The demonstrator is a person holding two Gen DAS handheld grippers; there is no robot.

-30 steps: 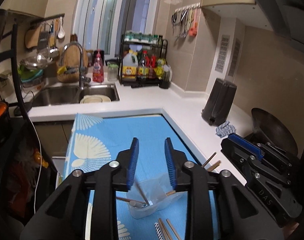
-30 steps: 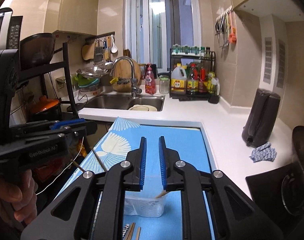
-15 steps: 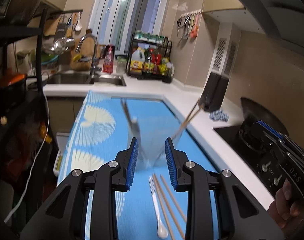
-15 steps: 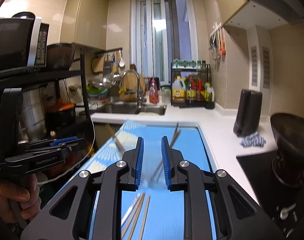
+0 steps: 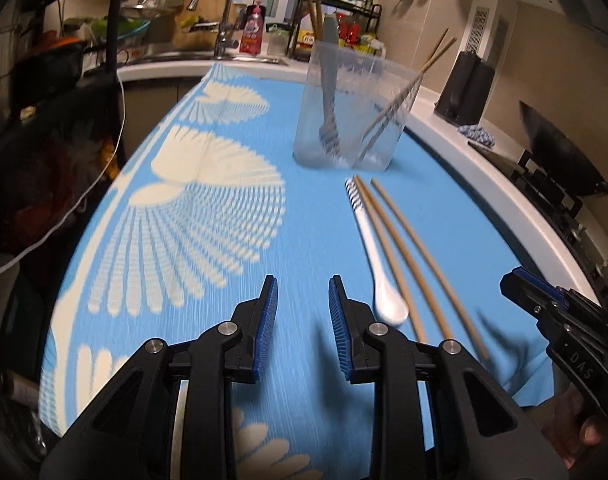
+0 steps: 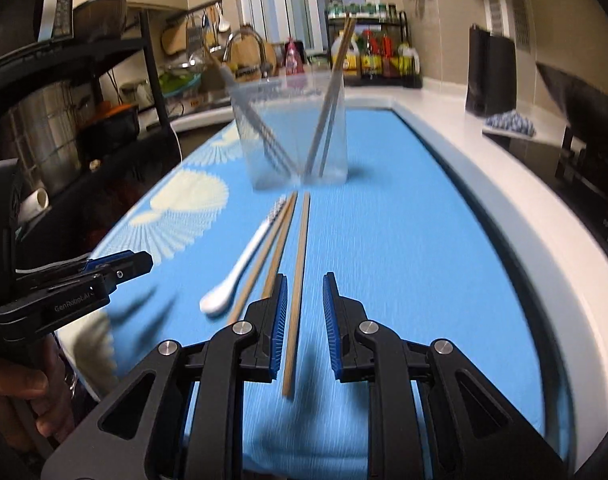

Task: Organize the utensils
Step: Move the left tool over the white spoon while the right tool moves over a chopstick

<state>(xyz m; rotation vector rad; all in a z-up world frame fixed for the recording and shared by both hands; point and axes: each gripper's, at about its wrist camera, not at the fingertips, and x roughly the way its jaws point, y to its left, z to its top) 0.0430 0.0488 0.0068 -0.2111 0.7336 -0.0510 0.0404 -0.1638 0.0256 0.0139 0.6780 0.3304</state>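
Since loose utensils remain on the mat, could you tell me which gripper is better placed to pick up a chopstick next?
Probably the right gripper: its open jaws already straddle one chopstick. The left gripper is open over bare blue mat, beside the white spoon.

Lighting: dim, warm indoor. Motion blur smears the clear container point(image 5: 350, 112) beyond the fingers (both views); soft shadows fall on the blue mat point(image 6: 404, 240). Fisheye bending, dark corners.

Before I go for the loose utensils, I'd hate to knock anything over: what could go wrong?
The two chopsticks lie nearly touching the white spoon, so the right hand-held gripper could nudge a neighbour. The clear container, with utensils leaning against its rim, might tip if bumped.
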